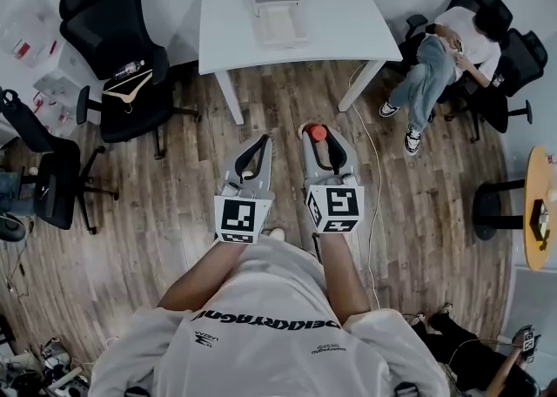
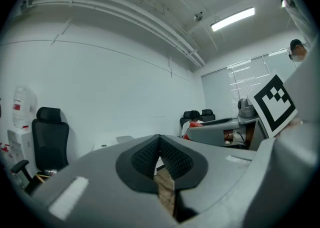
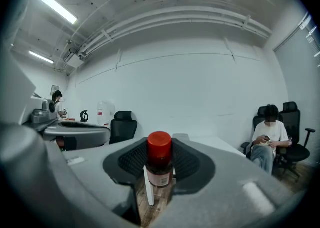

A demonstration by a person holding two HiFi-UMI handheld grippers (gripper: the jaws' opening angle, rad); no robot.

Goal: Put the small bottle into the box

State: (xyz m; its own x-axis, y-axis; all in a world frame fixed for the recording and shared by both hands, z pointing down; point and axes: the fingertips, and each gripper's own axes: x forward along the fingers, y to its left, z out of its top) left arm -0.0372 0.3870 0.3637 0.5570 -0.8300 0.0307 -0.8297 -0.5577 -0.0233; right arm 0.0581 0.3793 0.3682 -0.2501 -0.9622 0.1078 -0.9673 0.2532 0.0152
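A small bottle with a red cap and a dark body stands upright between the pads of my right gripper, which is shut on it; in the right gripper view the bottle fills the gap of that gripper. My left gripper is beside it on the left, shut and holding nothing, its ribbed pads meeting at the tips. Both are held over the wooden floor, short of the white table. On the table's far side sits the open white box with its grey lid raised.
Black office chairs stand at the left, one with a hanger and a bottle on its seat. A person sits on a chair at the right. A white cable runs along the floor. A round wooden table is at the right edge.
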